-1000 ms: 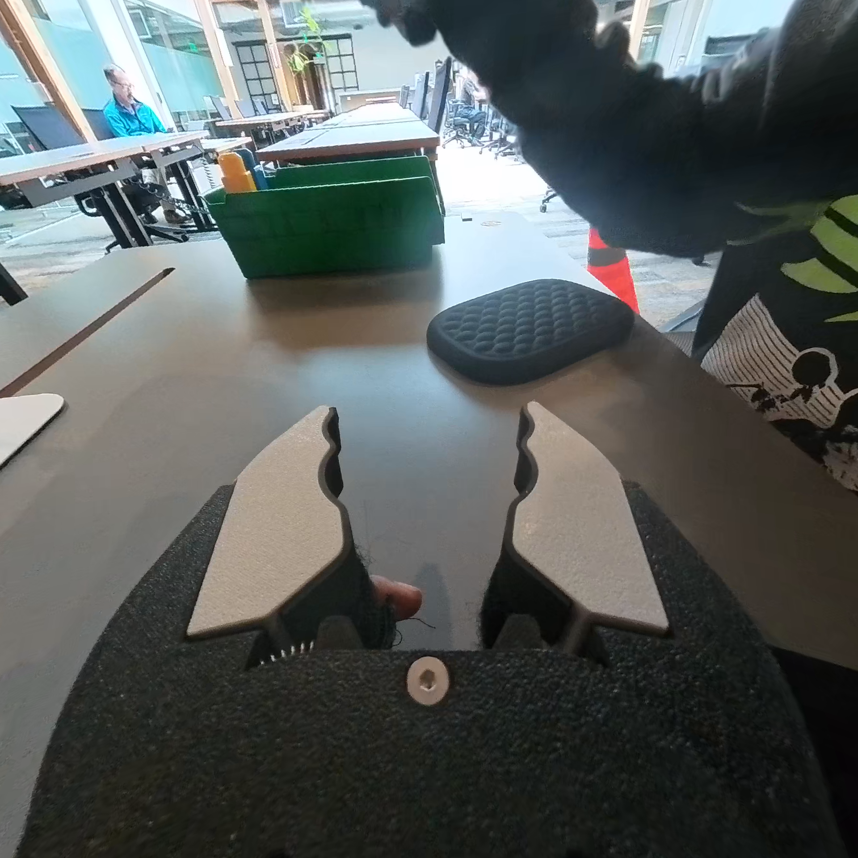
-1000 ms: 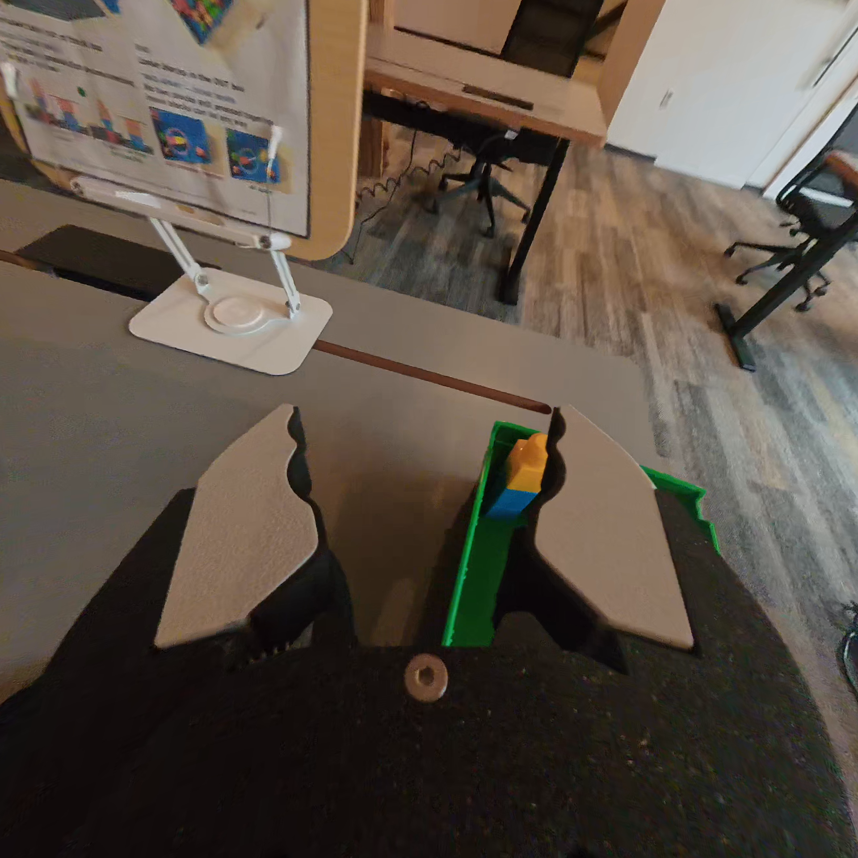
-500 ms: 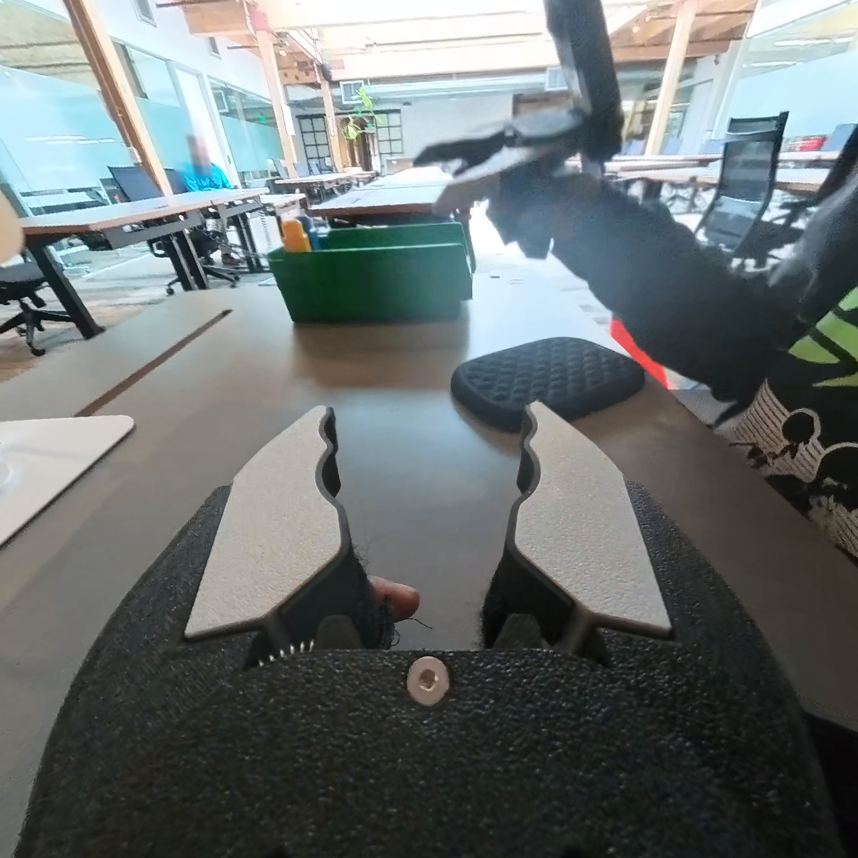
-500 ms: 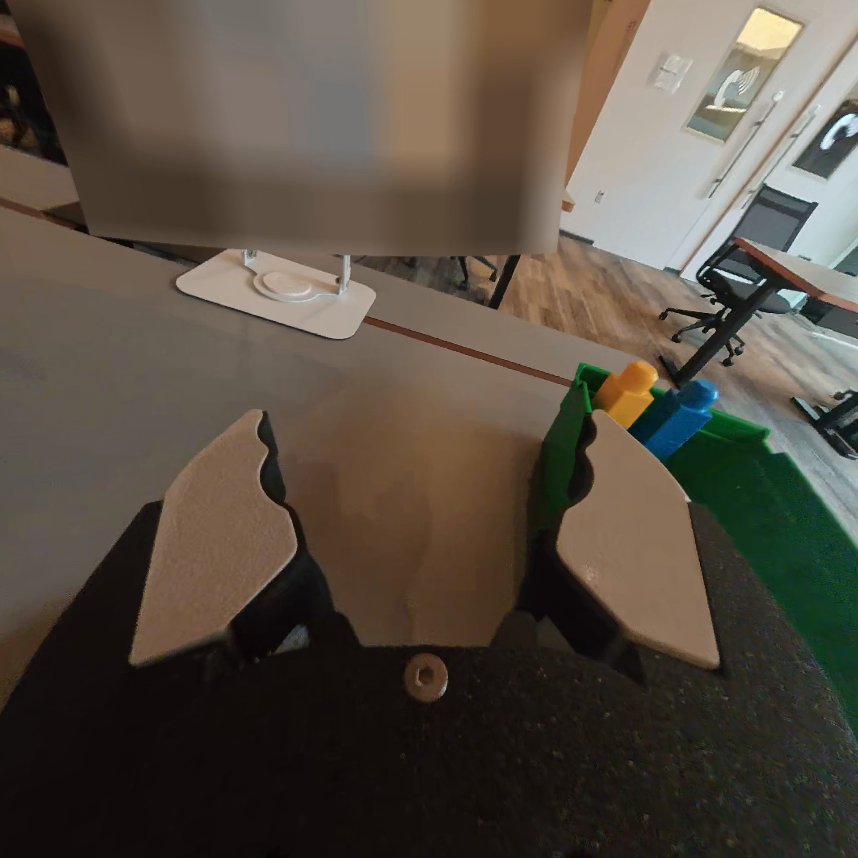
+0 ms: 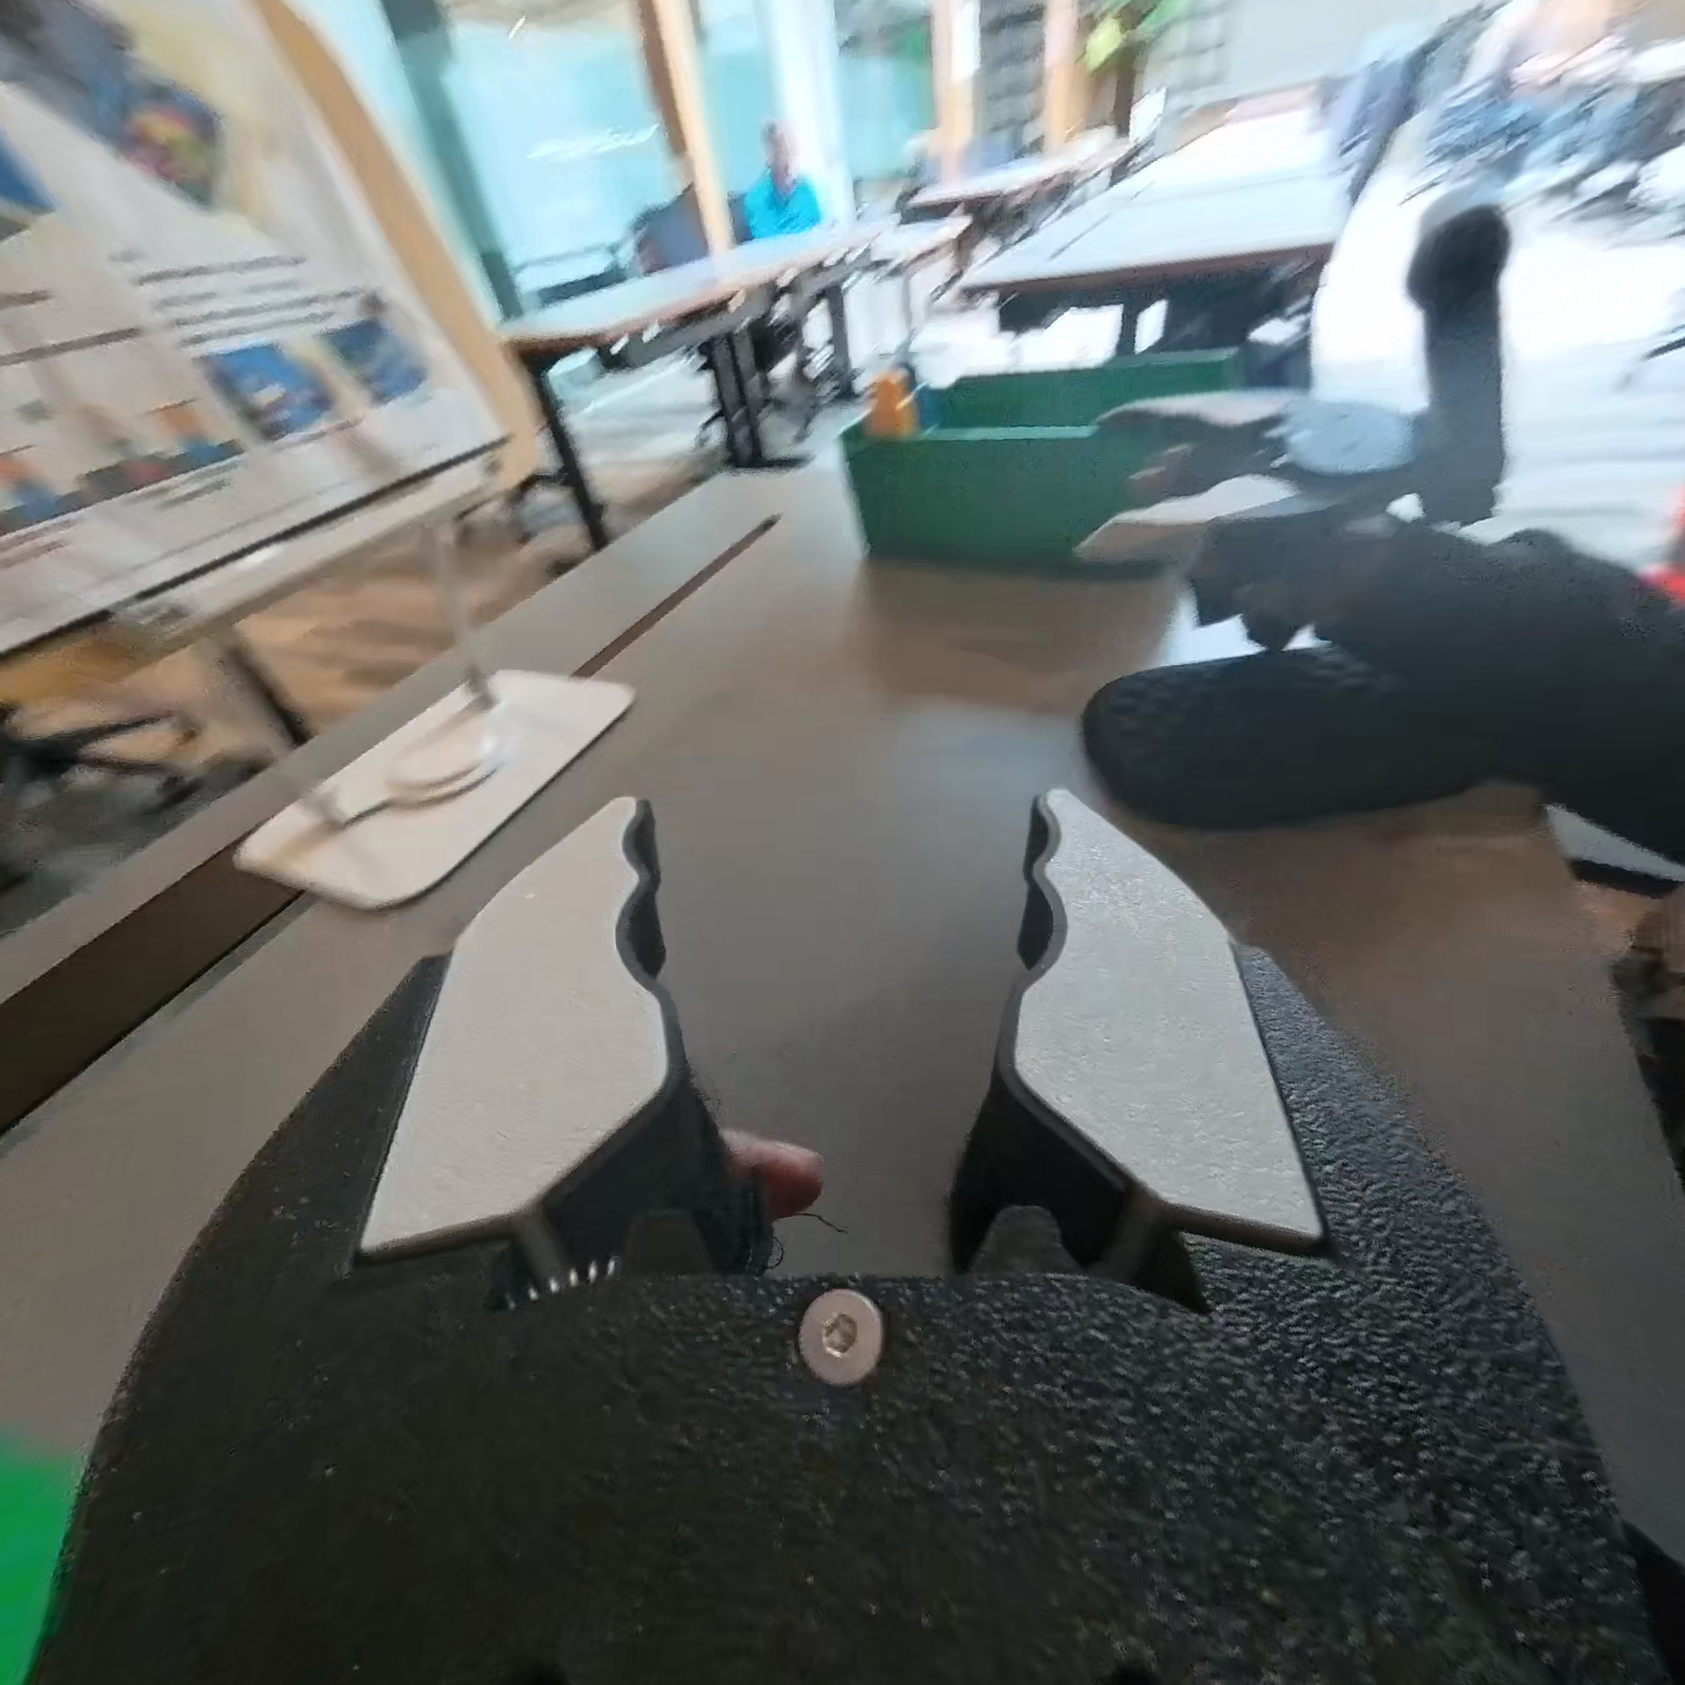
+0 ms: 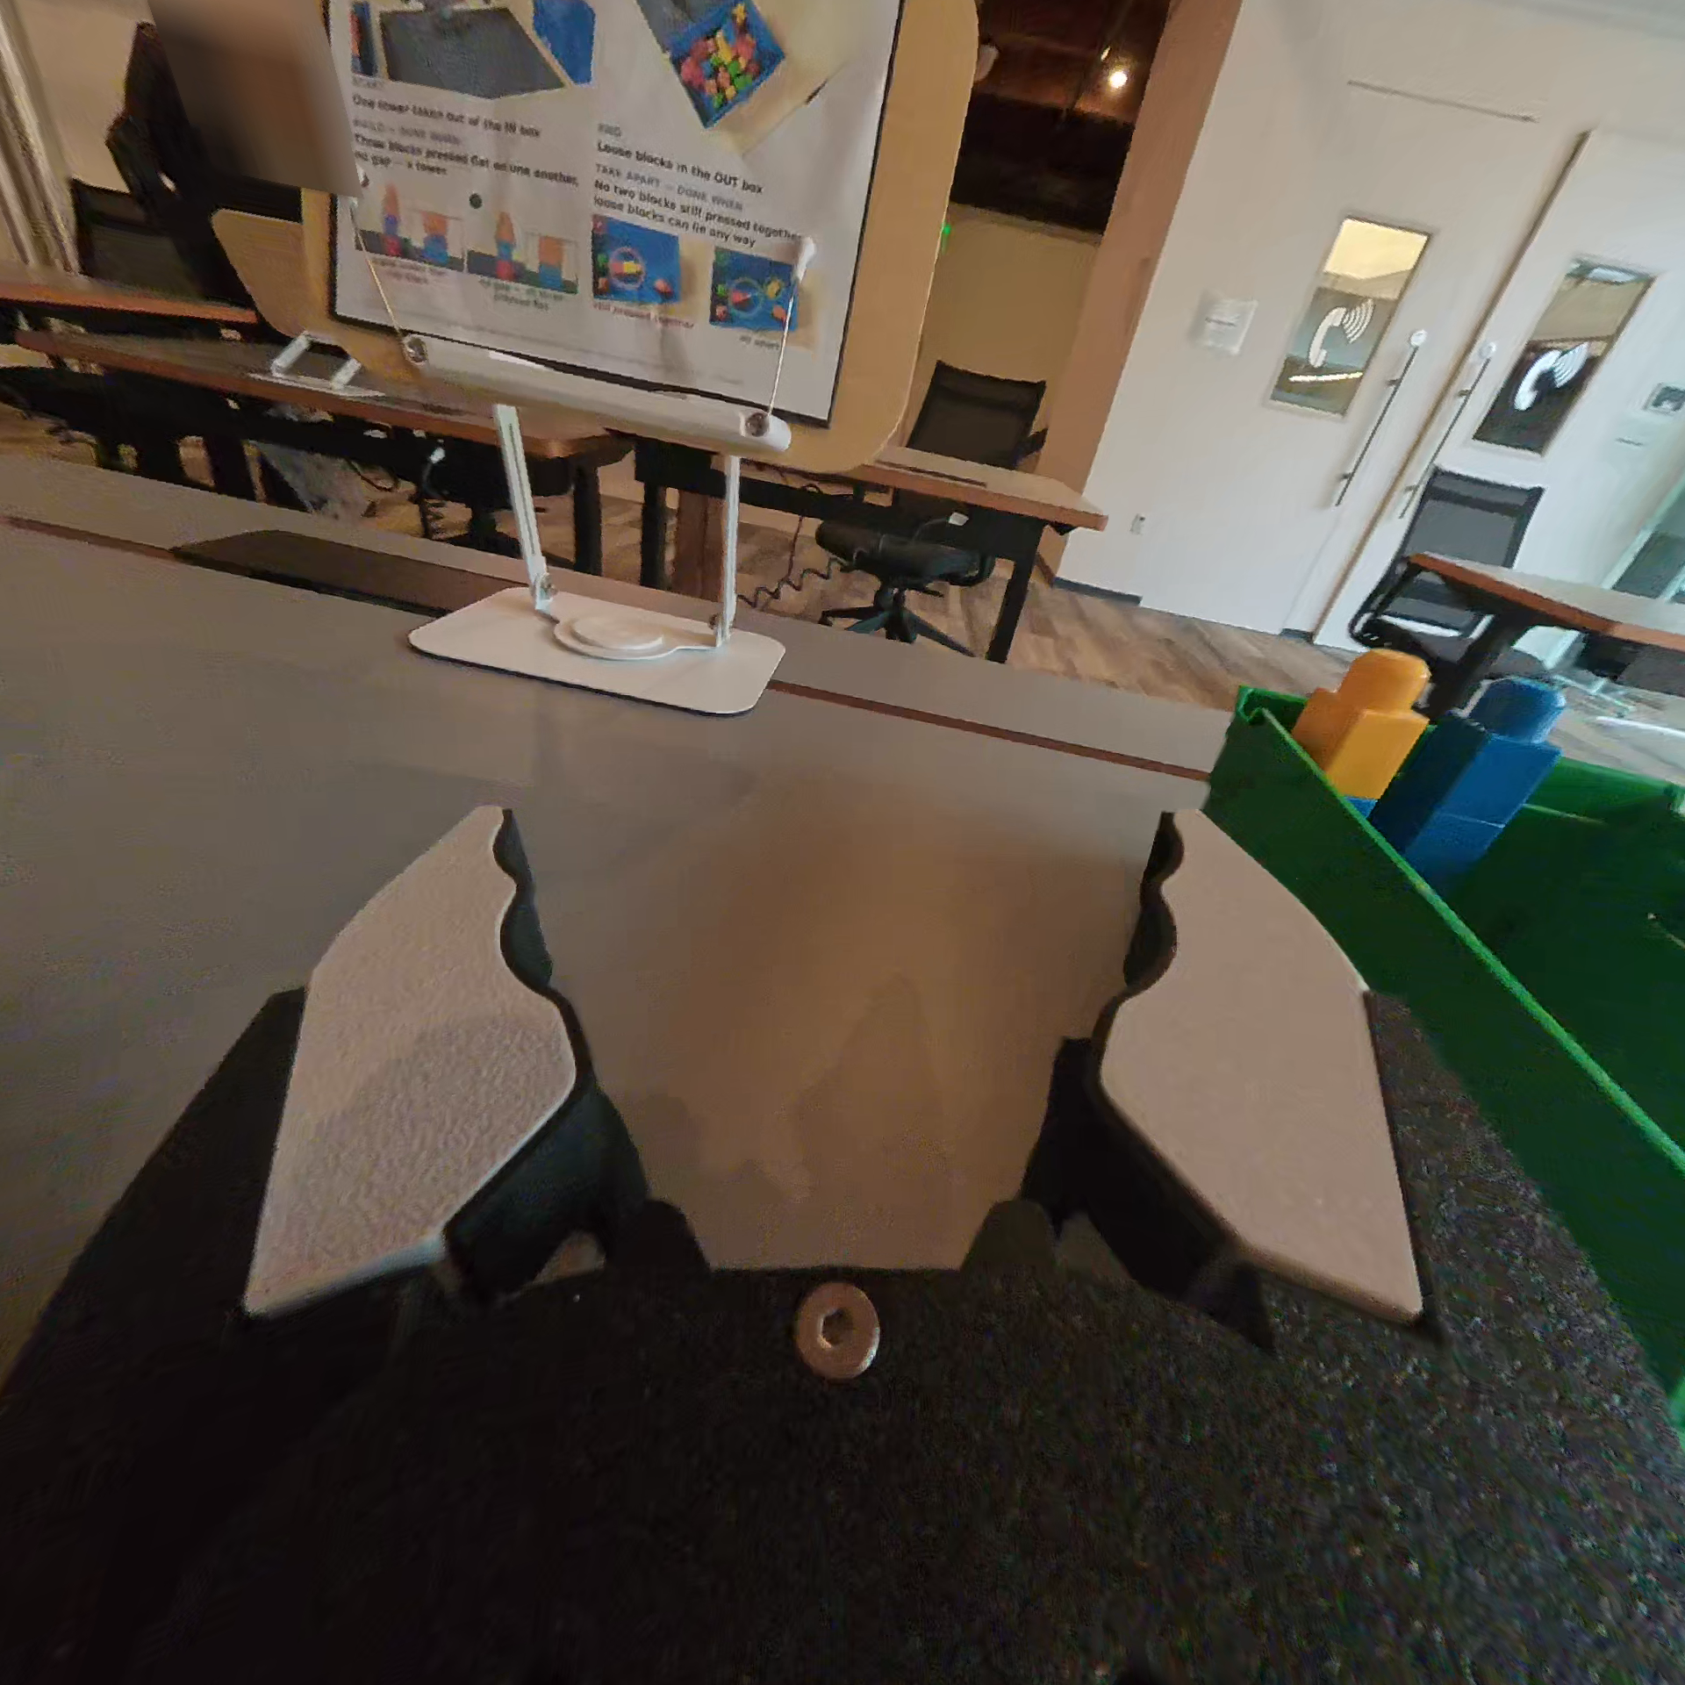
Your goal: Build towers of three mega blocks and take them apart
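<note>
Left gripper (image 5: pixel 843 898) sits low over the dark table (image 5: pixel 821 656), jaws spread wide with nothing between them, only bare tabletop. Right gripper (image 6: pixel 830 898) the same story: jaws wide apart, empty, hovering over the grey surface just left of the green bin (image 6: pixel 1459 1003). The right wrist view gives the clear look at the blocks: an orange mega block (image 6: pixel 1363 725) and a blue mega block (image 6: pixel 1477 775) standing in the bin's far corner, side by side. From the left wrist view that bin (image 5: pixel 985 492) is far down the table, blurred, only the orange block (image 5: pixel 892 410) peeking over its rim. That view alone shows the black textured pad (image 5: pixel 1276 739), and the right gripper (image 5: pixel 1176 483) in a dark-sleeved arm near the bin. Both views catch the white stand (image 6: pixel 602 652) holding an instruction sheet (image 6: pixel 620 182).
</note>
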Demonstrator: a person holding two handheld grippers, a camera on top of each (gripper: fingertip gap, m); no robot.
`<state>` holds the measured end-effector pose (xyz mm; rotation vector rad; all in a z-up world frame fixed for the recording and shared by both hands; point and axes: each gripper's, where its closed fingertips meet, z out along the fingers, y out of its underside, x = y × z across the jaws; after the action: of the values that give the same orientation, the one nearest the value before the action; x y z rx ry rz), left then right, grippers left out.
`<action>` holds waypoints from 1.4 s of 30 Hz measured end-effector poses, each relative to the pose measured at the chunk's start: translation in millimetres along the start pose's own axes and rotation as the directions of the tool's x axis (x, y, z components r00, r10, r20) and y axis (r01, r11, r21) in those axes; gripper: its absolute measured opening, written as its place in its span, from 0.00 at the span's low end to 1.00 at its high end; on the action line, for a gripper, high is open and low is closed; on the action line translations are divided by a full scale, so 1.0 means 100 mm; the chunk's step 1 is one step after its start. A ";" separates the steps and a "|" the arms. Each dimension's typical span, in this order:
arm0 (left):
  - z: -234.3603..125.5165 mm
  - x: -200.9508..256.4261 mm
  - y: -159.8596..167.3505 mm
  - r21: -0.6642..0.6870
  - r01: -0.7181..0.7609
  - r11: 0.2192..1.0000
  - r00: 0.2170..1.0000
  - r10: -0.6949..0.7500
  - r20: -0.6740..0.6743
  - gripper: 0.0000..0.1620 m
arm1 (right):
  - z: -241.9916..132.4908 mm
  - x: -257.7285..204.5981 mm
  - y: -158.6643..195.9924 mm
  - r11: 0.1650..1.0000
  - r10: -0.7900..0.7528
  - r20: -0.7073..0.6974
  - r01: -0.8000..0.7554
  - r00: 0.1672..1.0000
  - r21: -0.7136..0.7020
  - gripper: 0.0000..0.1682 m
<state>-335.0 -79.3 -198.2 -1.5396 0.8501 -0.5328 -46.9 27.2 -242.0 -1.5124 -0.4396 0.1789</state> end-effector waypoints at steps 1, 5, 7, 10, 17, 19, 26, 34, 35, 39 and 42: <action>-0.12 -0.09 0.02 -0.049 0.006 0.999 0.998 -0.003 0.060 0.47 | 0.01 -0.01 0.02 1.000 0.019 0.015 -0.019 1.000 -0.006 0.74; -0.77 -0.57 0.08 -0.220 0.126 0.967 0.951 -0.055 0.303 0.42 | 0.02 -0.04 0.07 0.999 0.023 0.037 -0.022 0.999 -0.033 0.73; -1.14 -0.82 0.18 -0.309 0.222 0.925 0.907 -0.079 0.415 0.38 | 0.02 -0.06 0.07 0.999 0.017 0.044 -0.016 0.999 -0.034 0.73; -1.64 -1.16 0.42 -0.420 0.365 0.831 0.833 -0.090 0.547 0.29 | 0.01 -0.07 0.06 0.999 0.015 0.050 -0.013 0.999 -0.033 0.73; -2.23 -1.66 1.22 -0.522 0.670 0.527 0.698 -0.209 0.685 0.26 | 0.00 -0.09 0.06 0.999 0.024 0.067 -0.022 0.997 -0.033 0.71; -2.28 -1.73 1.40 -0.523 0.719 0.458 0.670 -0.253 0.698 0.26 | 0.00 -0.10 0.07 0.999 0.024 0.075 -0.021 0.997 -0.036 0.70; -2.34 -1.81 1.79 -0.553 0.775 0.305 0.629 -0.287 0.722 0.25 | -0.01 -0.11 0.05 1.000 0.021 0.088 -0.019 0.996 -0.021 0.69; -2.41 -1.80 1.97 -0.585 0.773 0.246 0.633 -0.240 0.736 0.29 | -0.01 -0.12 0.05 1.000 0.014 0.090 -0.012 0.996 -0.020 0.68; -2.41 -1.81 1.99 -0.585 0.773 0.245 0.633 -0.241 0.736 0.27 | 0.00 -0.12 0.05 1.000 0.014 0.091 -0.013 0.996 -0.020 0.68; -2.41 -1.80 2.03 -0.594 0.765 0.248 0.643 -0.243 0.726 0.21 | -0.01 -0.12 0.05 1.000 0.014 0.092 -0.012 0.996 -0.019 0.67; -2.39 -1.80 1.99 -0.608 0.734 0.301 0.676 -0.240 0.697 0.21 | 0.00 -0.14 0.06 1.000 0.009 0.101 -0.006 0.995 -0.025 0.66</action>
<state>-669.1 -91.8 -329.8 -2.8346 0.1020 -0.0603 -58.4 22.1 -250.3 -1.5340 -0.5185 0.2576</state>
